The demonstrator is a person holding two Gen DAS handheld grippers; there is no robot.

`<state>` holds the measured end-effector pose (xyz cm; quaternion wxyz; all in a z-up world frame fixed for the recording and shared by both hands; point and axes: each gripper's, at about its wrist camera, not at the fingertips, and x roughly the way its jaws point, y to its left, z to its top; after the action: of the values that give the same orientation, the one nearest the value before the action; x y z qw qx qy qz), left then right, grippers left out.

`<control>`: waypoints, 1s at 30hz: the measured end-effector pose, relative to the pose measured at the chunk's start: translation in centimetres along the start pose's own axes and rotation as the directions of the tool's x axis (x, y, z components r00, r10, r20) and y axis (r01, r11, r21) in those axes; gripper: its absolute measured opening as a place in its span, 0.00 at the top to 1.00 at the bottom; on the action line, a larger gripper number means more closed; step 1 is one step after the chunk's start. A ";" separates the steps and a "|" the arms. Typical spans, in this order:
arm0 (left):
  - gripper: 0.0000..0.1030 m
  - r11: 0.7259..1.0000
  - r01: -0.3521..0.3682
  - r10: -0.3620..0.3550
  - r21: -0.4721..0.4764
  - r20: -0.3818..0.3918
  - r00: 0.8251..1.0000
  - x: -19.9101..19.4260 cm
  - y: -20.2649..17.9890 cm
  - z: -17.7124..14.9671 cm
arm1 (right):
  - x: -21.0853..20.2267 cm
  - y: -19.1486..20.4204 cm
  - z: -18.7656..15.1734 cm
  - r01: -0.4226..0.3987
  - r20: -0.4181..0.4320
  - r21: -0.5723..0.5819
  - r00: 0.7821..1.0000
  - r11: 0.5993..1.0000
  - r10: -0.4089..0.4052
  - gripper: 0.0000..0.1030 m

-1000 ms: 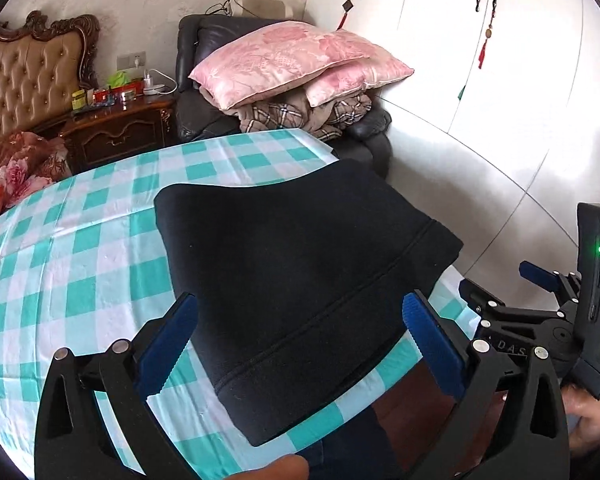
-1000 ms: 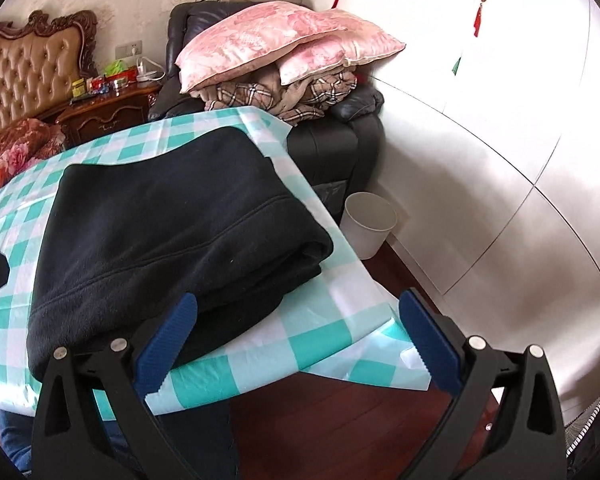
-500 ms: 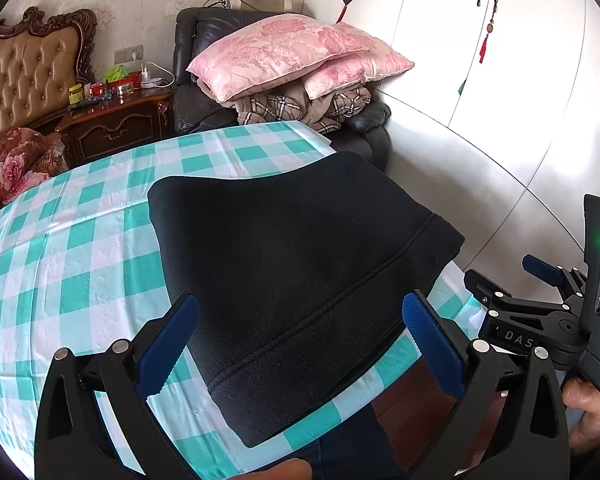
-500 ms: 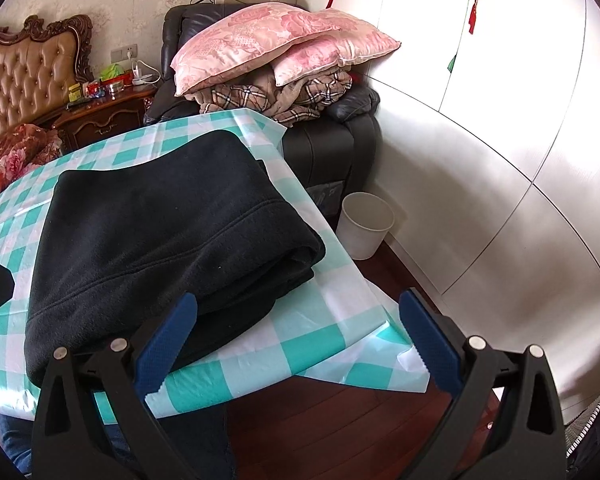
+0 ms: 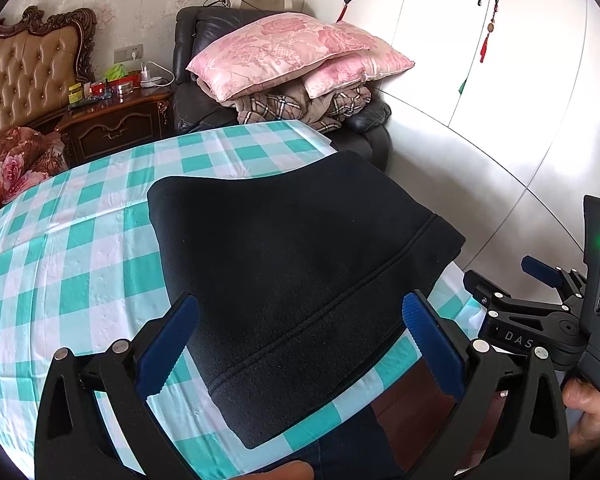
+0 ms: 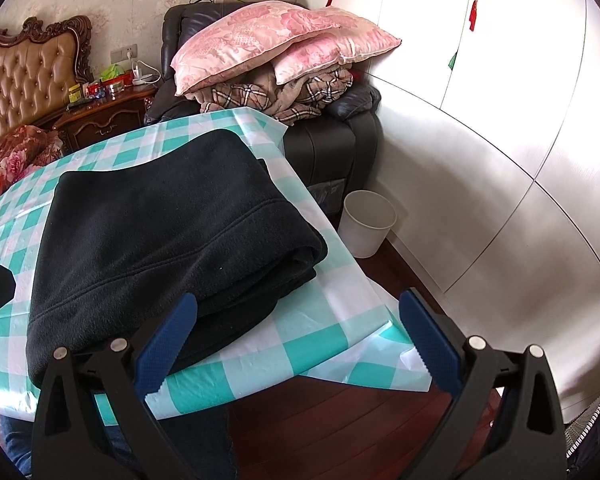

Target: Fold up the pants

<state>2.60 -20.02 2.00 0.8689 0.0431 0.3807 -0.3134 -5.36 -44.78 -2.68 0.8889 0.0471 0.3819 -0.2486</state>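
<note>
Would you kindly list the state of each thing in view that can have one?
Pants: folded into a layered stack, lying on the table, held by neither gripper.
Left gripper: open, empty, above the near edge of the pants.
Right gripper: open, empty, off the table corner.
Tablecloth: spread flat, corner hanging over the edge.
Bin: upright on the floor; contents not visible.
Wardrobe doors: shut.

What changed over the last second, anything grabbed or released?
Nothing grabbed or released. Both views drifted slightly, as if the left gripper and right gripper eased back a little. Both stay open and empty, and the folded black pants lie unmoved on the checked tablecloth.
</note>
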 end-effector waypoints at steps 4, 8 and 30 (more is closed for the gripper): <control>0.04 1.000 0.001 -0.001 0.000 0.000 1.000 0.0 0.0 0.0 | 0.0 0.1 0.0 0.000 0.000 0.000 1.000 1.000 0.000 0.02; 0.04 1.000 0.001 -0.001 -0.001 -0.001 1.000 0.0 0.0 0.0 | 0.1 0.3 0.1 0.000 -0.004 0.002 1.000 1.000 0.001 0.02; 0.04 1.000 0.002 -0.002 -0.003 -0.003 1.000 0.1 -0.1 0.1 | 0.1 0.3 -0.1 -0.001 -0.007 0.004 1.000 1.000 0.002 0.02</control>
<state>2.67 -20.14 2.03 0.8682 0.0420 0.3824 -0.3136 -5.23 -44.52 -2.82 0.8877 0.0499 0.3843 -0.2485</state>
